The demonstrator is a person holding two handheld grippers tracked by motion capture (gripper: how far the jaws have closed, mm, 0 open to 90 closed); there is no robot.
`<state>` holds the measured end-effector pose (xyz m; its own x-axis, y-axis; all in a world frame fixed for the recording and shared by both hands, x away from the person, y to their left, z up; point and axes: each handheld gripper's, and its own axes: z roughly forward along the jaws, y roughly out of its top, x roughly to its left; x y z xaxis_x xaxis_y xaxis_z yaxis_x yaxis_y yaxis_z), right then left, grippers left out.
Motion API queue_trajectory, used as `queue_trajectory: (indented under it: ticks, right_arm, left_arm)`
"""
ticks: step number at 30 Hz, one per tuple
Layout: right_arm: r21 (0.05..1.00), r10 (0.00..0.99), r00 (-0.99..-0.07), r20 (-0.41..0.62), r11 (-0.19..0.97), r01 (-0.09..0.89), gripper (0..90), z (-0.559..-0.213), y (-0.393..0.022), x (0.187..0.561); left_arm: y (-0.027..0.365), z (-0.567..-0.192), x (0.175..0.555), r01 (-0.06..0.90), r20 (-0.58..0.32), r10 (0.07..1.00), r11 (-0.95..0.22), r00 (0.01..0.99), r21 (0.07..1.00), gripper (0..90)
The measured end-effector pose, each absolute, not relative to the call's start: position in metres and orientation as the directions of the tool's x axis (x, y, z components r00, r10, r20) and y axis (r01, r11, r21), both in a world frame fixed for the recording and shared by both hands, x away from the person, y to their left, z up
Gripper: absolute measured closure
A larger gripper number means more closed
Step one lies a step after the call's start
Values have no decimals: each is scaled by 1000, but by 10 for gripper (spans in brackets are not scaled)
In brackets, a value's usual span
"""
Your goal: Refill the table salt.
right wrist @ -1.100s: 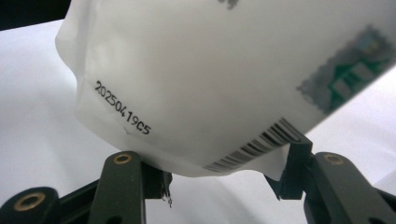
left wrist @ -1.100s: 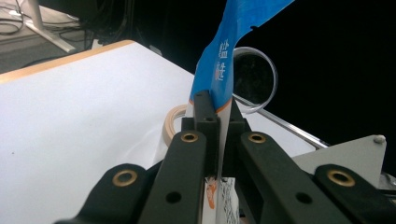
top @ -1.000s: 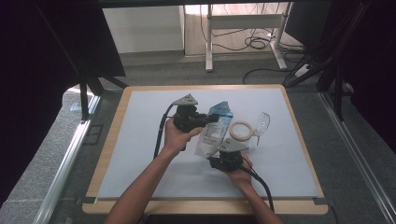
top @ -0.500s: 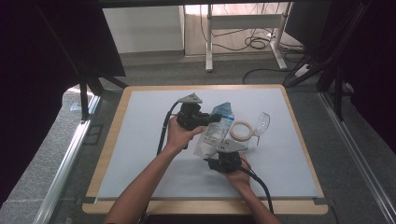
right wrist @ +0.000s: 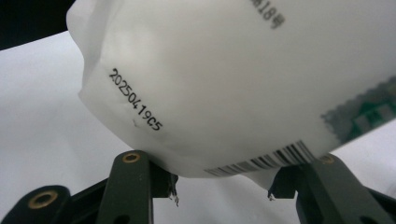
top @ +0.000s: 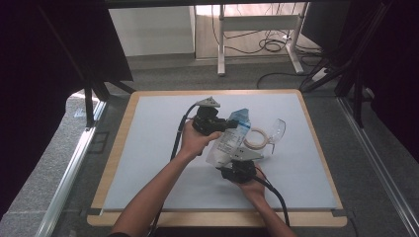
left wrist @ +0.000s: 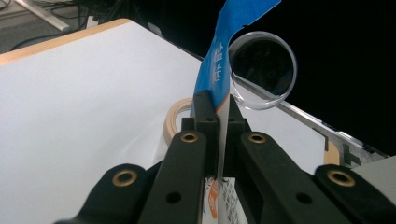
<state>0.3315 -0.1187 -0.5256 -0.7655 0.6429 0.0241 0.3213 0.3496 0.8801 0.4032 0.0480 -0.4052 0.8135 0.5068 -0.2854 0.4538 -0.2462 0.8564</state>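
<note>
Left gripper (top: 228,123): held over the middle of the worktop (top: 148,148), jaws pressed together on the blue top edge of the bag (top: 230,140); its own view shows the thin blue strip standing up between the closed jaws.
Bag: a white plastic pouch with a blue top and printed text, lifted at a slant between the two grippers near the worktop's centre, blue end toward the far edge.
Right gripper (top: 236,163): below the bag's white lower end, toward the near edge; its view shows the jaws spread, one at either side under the bulging bottom, where a date code and barcode can be read. Whether they press the bag I cannot tell.
Tape roll (top: 257,138): lies flat just right of the bag; the left gripper view catches a bit of it behind the jaws.
Clear cup (top: 277,131): on its side, just beside the tape toward the right edge; the left gripper view looks into its round mouth.
Open room: bare worktop on the left half and along the near edge.
Hard to make out: the bag's small print from above.
</note>
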Motion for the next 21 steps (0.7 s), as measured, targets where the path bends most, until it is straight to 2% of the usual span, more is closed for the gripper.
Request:
queue_trajectory:
  ticks: [21]
  right_arm:
    - [877,644,-765,24,354,326,547,-526,-115,331]
  left_arm:
    - [41,-410,411,464,-275,516,-283,811,839,900]
